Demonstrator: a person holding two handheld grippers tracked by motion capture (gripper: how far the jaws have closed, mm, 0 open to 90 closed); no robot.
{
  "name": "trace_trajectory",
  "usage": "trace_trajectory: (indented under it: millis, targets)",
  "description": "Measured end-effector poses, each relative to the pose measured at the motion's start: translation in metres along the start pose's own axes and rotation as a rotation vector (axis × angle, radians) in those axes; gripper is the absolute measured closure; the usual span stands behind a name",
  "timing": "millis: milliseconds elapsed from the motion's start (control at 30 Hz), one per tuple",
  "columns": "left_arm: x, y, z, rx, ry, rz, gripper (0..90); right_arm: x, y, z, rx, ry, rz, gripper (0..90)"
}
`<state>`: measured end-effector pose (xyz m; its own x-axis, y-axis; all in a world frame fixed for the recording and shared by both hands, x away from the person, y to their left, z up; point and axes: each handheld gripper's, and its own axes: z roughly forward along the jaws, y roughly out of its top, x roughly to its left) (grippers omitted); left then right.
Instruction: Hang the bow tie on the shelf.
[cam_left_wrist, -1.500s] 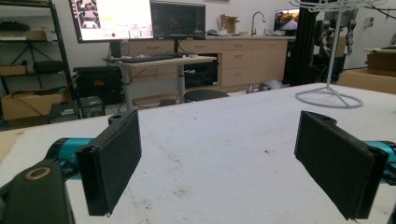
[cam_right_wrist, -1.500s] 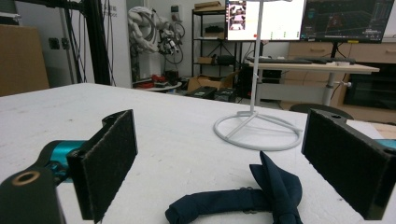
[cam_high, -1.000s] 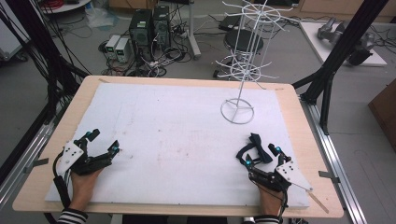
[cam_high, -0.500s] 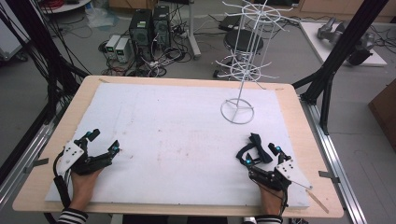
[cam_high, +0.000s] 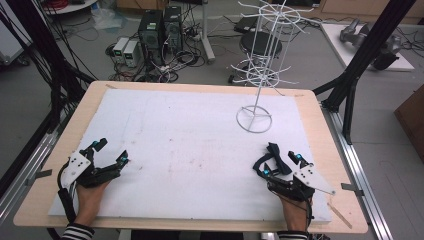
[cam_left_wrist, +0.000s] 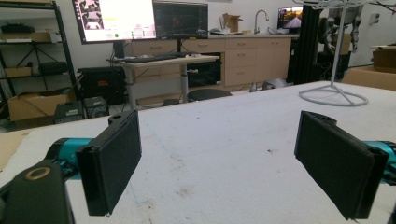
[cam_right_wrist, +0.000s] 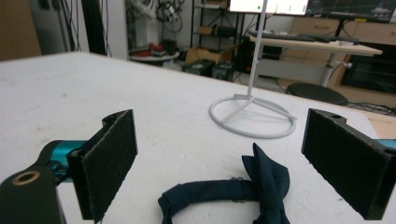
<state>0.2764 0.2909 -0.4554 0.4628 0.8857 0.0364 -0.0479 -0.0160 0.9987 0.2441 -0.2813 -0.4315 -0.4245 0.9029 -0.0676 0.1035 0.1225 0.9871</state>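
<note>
A dark navy bow tie (cam_high: 274, 153) with its strap lies flat on the white board near the front right. My right gripper (cam_high: 276, 161) rests on the board with its jaws open wide on either side of it. In the right gripper view the bow tie (cam_right_wrist: 264, 186) sits between and just ahead of the two black pads (cam_right_wrist: 109, 163), touching neither, and the right gripper (cam_right_wrist: 223, 136) holds nothing. My left gripper (cam_high: 111, 151) rests at the front left, open and empty. The left gripper view shows the left gripper (cam_left_wrist: 219, 158) with bare board between its jaws.
A white wire display rack (cam_high: 254, 119) stands on a ring base at the back right of the board (cam_high: 190, 145); its ring base (cam_right_wrist: 252, 114) lies just beyond the bow tie. Black frame posts flank the table. Computers and cables sit on the floor behind.
</note>
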Motion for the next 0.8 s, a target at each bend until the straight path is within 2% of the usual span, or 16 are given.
trace_trajectory:
  millis: [33, 100, 133, 167, 200, 233, 267, 300, 400, 433, 467, 533, 600, 767, 800]
  targets:
    - [0.0, 0.0, 0.0, 0.001, 0.003, 0.001, 15.1, -0.003, 0.004, -0.002, 0.021, 0.013, -0.014, 9.5]
    - [0.0, 0.0, 0.0, 0.0, 0.009, 0.002, 15.1, -0.004, 0.006, -0.002, 0.027, 0.014, -0.017, 9.4]
    - [0.0, 0.0, 0.0, -0.001, 0.01, 0.002, 15.0, -0.008, 0.01, -0.003, 0.051, 0.018, -0.009, 9.5]
    - [0.0, 0.0, 0.0, -0.002, 0.011, 0.001, 15.0, -0.008, 0.01, -0.003, 0.051, 0.018, -0.009, 9.5]
    - [0.0, 0.0, 0.0, -0.002, 0.011, 0.001, 15.0, -0.013, 0.015, -0.003, 0.091, 0.017, -0.002, 9.5]
    - [0.0, 0.0, 0.0, -0.002, 0.012, 0.0, 15.0, -0.013, 0.015, -0.003, 0.091, 0.017, -0.002, 9.5]
    - [0.0, 0.0, 0.0, -0.002, 0.011, 0.0, 15.0, -0.018, 0.018, -0.003, 0.15, 0.027, -0.005, 9.6]
    - [0.0, 0.0, 0.0, -0.002, 0.012, 0.0, 15.0, -0.018, 0.018, -0.003, 0.15, 0.027, -0.005, 9.6]
    - [0.0, 0.0, 0.0, -0.001, 0.011, -0.001, 15.0, -0.024, 0.021, 0.0, 0.243, 0.02, 0.007, 9.6]
    - [0.0, 0.0, 0.0, -0.002, 0.012, -0.002, 15.0, -0.029, 0.021, 0.002, 0.316, 0.024, 0.016, 12.9]
    - [0.0, 0.0, 0.0, -0.002, 0.012, -0.002, 15.0, -0.029, 0.021, 0.002, 0.316, 0.024, 0.016, 12.9]
    - [0.0, 0.0, 0.0, 0.0, 0.011, -0.003, 15.0, -0.031, 0.021, 0.004, 0.37, 0.041, 0.009, 16.8]
    - [0.0, 0.0, 0.0, 0.0, 0.013, -0.001, 15.0, -0.032, 0.021, 0.007, 0.424, 0.033, -0.014, 17.2]
    - [0.0, 0.0, 0.0, -0.001, 0.013, 0.0, 15.0, -0.034, 0.021, 0.01, 0.468, 0.046, -0.012, 20.4]
    - [0.0, 0.0, 0.0, -0.001, 0.012, 0.001, 15.0, -0.034, 0.022, 0.012, 0.5, 0.043, -0.027, 22.4]
